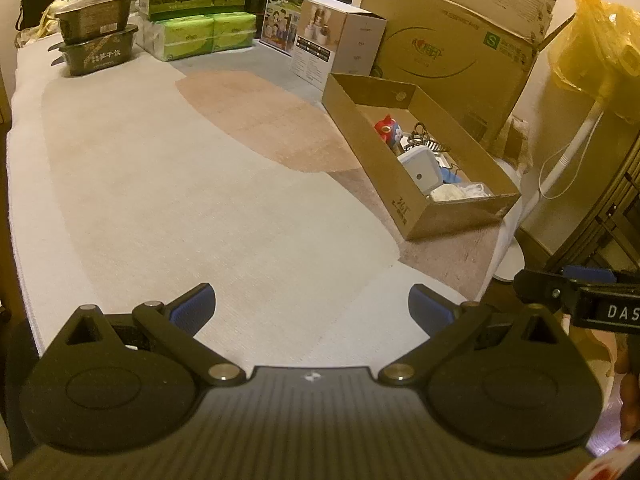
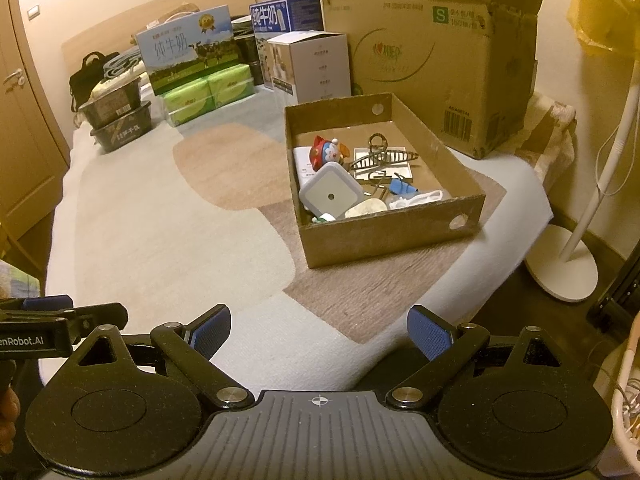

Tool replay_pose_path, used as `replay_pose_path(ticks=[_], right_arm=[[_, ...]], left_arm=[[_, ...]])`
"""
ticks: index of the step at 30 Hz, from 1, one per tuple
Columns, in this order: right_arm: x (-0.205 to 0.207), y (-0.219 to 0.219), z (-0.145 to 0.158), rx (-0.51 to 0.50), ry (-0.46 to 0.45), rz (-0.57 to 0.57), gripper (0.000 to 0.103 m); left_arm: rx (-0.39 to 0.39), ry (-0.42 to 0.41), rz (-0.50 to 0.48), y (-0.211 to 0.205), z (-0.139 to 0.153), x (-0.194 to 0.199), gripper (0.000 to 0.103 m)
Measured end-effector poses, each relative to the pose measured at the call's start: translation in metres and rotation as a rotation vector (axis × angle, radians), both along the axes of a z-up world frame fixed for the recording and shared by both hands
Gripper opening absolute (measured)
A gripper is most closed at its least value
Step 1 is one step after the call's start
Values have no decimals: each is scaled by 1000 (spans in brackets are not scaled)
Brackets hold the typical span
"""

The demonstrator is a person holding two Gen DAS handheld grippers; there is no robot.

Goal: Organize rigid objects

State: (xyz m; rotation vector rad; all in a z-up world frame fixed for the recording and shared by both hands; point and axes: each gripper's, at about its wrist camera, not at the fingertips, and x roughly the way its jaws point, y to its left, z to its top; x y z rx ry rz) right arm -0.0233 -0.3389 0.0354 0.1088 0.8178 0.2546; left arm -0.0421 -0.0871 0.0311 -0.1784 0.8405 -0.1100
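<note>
A shallow cardboard box (image 2: 384, 236) (image 1: 404, 200) sits on the bed at the right. Inside lie a red and blue figurine (image 2: 326, 152) (image 1: 387, 128), a grey square device (image 2: 330, 194) (image 1: 420, 166), a brown hair claw (image 2: 380, 156), a blue clip (image 2: 400, 188), a pale stone (image 2: 366, 207) and a white cord (image 2: 420, 198). My left gripper (image 1: 312, 312) hangs open over the near bedspread with nothing between its fingers. My right gripper (image 2: 318, 330) is open too, near the bed's front edge, a good way short of the box.
The patterned bedspread (image 2: 160, 220) is bare in the middle. At the far end stand black trays (image 2: 120, 116), green tissue packs (image 2: 208, 94), milk cartons (image 2: 188, 48), a white box (image 2: 312, 64) and a large cardboard carton (image 2: 432, 60). A fan stand (image 2: 568, 264) is on the floor right.
</note>
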Motion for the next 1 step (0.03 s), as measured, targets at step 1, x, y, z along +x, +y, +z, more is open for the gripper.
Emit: replay_pose_path(ticks=[1], right_arm=[[0, 1, -1, 0, 1, -1, 94]], left_arm=[[-1, 2, 2, 1, 0, 1, 102]])
